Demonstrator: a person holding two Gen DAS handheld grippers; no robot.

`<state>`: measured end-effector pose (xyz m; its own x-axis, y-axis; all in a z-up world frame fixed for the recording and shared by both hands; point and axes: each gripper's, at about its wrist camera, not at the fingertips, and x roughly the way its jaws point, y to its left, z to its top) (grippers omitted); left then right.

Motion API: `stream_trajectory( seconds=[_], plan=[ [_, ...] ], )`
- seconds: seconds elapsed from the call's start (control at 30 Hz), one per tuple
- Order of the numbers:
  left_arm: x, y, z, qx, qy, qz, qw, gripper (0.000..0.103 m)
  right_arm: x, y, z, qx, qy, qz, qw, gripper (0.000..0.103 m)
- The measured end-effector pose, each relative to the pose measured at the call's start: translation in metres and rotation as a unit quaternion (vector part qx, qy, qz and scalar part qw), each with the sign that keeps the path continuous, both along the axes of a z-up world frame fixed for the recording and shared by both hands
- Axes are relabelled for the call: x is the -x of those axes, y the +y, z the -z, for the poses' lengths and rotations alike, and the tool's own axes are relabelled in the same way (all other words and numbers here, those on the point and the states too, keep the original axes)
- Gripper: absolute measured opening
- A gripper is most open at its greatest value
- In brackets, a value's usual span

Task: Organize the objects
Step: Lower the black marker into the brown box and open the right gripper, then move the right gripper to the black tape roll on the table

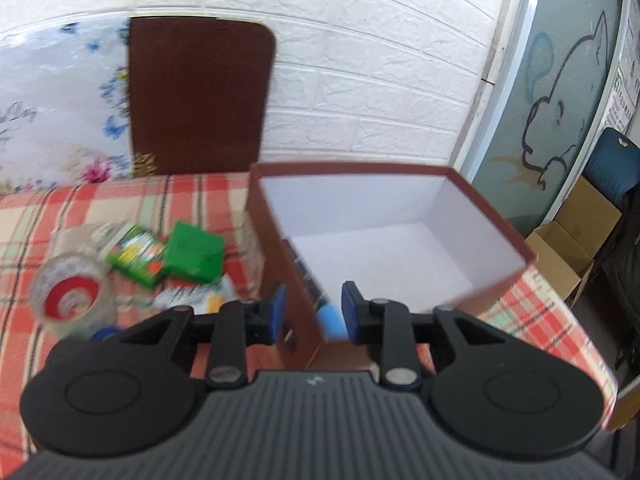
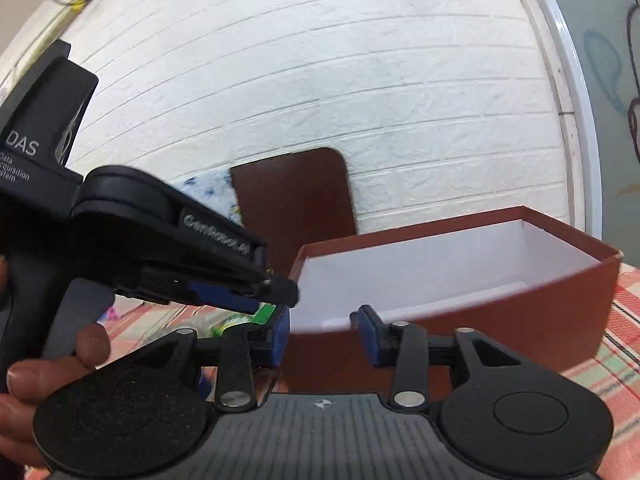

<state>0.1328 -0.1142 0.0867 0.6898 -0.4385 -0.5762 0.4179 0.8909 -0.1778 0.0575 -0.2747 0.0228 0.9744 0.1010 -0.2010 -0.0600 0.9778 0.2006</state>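
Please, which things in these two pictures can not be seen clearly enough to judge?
- Left wrist view: the light-blue thing beside the left gripper is motion-blurred; whether it is held is unclear.
- Left wrist view: print on the green packets is blurred.
- Right wrist view: the box floor is mostly hidden by its near wall; the left gripper covers most of the packets.

A table under a red, cream and green plaid cloth (image 1: 48, 216) carries everything. On it stands an open brown box (image 1: 280, 248) with a white inside, close to the wall. Just left of the box lie two green packets (image 1: 138, 254) (image 1: 195, 252), one beside the other, a roll of clear tape (image 1: 70, 296) and some blurred wrappers (image 1: 192, 296)
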Motion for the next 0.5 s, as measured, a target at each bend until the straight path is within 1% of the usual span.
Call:
stream_trajectory(
  seconds=[0.03,0.07,0.13,0.2,0.23,0.27,0.3,0.33,0.4,0.43,0.5],
  plan=[
    [0.01,0.01,0.006,-0.002,0.001,-0.002,1.0,0.033,0.004,0.004,0.006,0.006,0.007,-0.006,1.0,0.041],
    [0.021,0.021,0.013,-0.006,0.003,-0.006,1.0,0.033,-0.008,0.012,0.017,0.01,0.021,-0.016,1.0,0.042],
    [0.036,0.045,0.034,-0.026,0.014,-0.026,0.9992,0.036,-0.003,0.027,0.033,0.018,0.072,-0.049,0.996,0.043],
    [0.042,0.073,0.061,-0.051,0.047,-0.062,0.9957,0.037,-0.008,0.042,0.048,0.035,0.129,-0.082,0.988,0.043],
    [0.044,0.09,0.076,-0.062,0.069,-0.083,0.9922,0.037,-0.014,0.049,0.051,0.05,0.15,-0.1,0.982,0.043],
    [0.044,0.107,0.088,-0.069,0.085,-0.103,0.9887,0.033,-0.02,0.055,0.054,0.064,0.167,-0.118,0.977,0.043],
    [0.051,0.125,0.091,-0.051,0.06,-0.104,0.9914,0.031,-0.015,0.067,0.055,0.072,0.181,-0.134,0.972,0.043],
    [0.055,0.139,0.09,-0.051,0.048,-0.117,0.9906,0.031,0.01,0.093,0.052,0.076,0.191,-0.149,0.967,0.044],
    [0.051,0.166,0.087,-0.078,0.039,-0.174,0.9809,0.031,0.009,0.113,0.048,0.092,0.189,-0.162,0.964,0.047],
    [0.045,0.183,0.086,-0.077,0.042,-0.205,0.9748,0.031,0.008,0.126,0.043,0.1,0.185,-0.172,0.962,0.047],
    [0.03,0.217,0.082,-0.044,0.058,-0.251,0.9653,0.03,-0.008,0.145,0.037,0.115,0.162,-0.186,0.962,0.047]
  ],
)
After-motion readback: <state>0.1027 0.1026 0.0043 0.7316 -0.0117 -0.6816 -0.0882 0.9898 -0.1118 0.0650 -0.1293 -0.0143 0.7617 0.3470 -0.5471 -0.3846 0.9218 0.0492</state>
